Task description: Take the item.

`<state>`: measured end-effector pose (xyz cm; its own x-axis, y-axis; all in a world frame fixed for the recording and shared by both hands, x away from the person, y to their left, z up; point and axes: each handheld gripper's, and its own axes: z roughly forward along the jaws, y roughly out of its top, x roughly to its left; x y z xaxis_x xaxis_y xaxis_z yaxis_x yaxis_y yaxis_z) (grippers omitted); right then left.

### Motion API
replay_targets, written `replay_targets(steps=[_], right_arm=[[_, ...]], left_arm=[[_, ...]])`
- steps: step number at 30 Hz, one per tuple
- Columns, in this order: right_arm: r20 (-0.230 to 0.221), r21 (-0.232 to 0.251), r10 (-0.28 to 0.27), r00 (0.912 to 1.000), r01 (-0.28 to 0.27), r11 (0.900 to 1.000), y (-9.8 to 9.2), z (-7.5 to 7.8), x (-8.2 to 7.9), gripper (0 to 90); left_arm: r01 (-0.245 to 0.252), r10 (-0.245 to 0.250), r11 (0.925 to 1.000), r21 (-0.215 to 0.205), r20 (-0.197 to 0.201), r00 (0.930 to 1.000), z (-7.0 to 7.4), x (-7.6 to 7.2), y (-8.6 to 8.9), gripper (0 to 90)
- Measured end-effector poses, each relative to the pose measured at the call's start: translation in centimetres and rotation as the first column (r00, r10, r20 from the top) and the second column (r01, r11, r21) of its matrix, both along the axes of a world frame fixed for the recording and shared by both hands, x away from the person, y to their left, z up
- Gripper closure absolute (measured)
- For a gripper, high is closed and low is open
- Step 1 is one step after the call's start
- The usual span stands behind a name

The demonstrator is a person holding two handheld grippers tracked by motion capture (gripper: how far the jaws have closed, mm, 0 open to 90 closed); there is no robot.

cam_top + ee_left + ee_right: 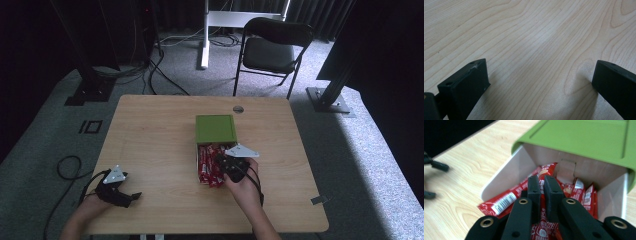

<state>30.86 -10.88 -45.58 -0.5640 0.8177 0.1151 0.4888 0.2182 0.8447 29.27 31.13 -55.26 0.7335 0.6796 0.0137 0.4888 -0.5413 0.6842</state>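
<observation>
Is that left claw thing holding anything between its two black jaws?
No, the left gripper stands wide open in its own view, with bare wooden table between the jaws.

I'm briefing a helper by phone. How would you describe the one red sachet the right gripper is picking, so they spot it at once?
On the wooden table stands a white box with a green lid, its open end spilling red sachets. The picked sachet is the one clamped upright between the right gripper fingers; its neighbours lie loose.
</observation>
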Motion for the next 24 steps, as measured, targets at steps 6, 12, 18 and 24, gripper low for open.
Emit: replay_targets(steps=[6,12,18,24], right_arm=[[0.011,0.041,0.033,0.9994,-0.034,0.999,-0.4,1.1,-1.3,84.4],[0.033,0.058,0.055,0.9979,-0.057,0.997,-0.8,2.2,-2.4,84.5],[0.066,0.094,0.065,0.9957,-0.071,0.993,-1.5,3.7,-3.5,84.5],[0.106,0.129,0.046,0.9933,-0.060,0.990,-2.3,4.9,-3.8,84.5]], left_arm=[[0.000,0.000,1.0000,0.001,0.000,1.0000,0.0,0.0,0.0,1.6],[0.000,0.000,1.0000,0.001,0.000,1.0000,0.0,0.0,0.0,1.6],[0.000,0.000,1.0000,0.001,-0.001,1.0000,0.0,0.0,0.0,1.6],[-0.002,0.002,1.0000,0.001,0.000,1.0000,0.0,0.0,0.0,1.6]])
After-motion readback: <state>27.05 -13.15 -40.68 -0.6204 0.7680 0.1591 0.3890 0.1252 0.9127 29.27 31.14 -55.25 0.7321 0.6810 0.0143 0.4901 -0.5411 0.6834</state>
